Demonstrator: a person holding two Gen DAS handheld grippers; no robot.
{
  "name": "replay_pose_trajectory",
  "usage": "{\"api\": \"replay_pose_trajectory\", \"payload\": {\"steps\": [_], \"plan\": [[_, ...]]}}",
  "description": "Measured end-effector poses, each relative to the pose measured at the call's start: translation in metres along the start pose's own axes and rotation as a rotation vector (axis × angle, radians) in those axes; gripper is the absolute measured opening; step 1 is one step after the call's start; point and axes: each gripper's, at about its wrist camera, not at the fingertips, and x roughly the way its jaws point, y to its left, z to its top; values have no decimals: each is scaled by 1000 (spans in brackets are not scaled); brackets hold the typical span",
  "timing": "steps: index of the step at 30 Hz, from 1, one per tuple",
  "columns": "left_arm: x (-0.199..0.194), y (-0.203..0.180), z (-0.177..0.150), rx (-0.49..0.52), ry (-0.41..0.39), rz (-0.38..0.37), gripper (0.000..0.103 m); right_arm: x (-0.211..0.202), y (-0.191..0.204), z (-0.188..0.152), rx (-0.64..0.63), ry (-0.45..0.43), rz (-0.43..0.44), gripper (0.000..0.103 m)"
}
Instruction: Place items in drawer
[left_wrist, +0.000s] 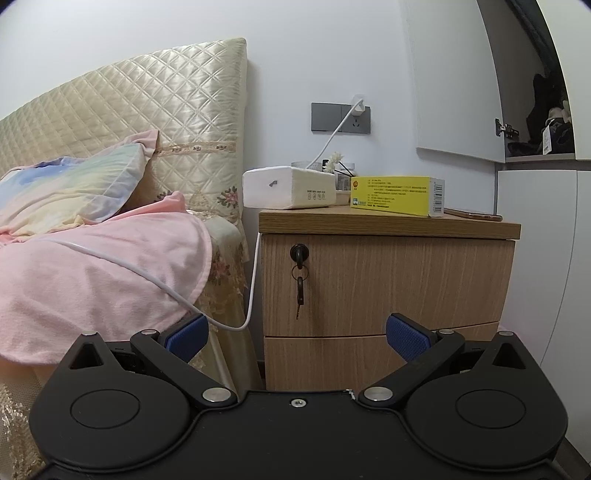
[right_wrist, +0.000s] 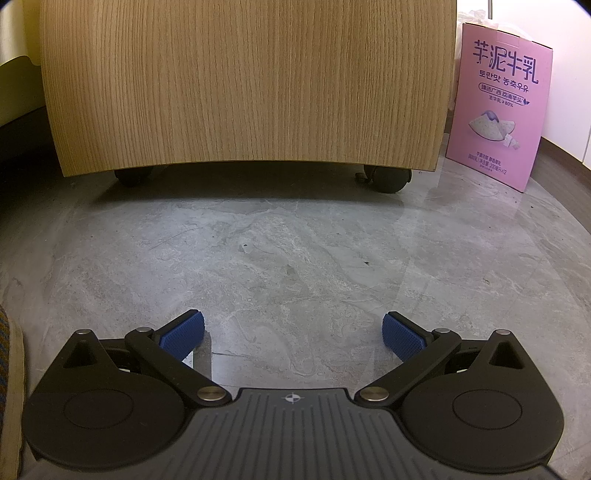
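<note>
Woodgrain nightstand (left_wrist: 388, 280) drawers closed | glossy yellow box (left_wrist: 397, 195) on top | both tools (left_wrist: 297, 338) (right_wrist: 293, 336) wide

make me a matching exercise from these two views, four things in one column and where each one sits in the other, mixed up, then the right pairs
Things:
1. yellow box
2. key
3. pink carton
4. pink blanket

Places:
A. standing on the floor beside the cabinet
B. in the lock on the top drawer front
C. spread over the bed
D. on top of the cabinet

Pairs: 1-D, 2-B, 3-A, 4-C
</note>
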Motion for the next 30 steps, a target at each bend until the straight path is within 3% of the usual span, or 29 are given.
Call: {"api": "replay_pose_trajectory", "payload": {"steps": [30], "plan": [[0,-1,0,2,2,-4,102,0,0,0,0,1,-1,103]]}}
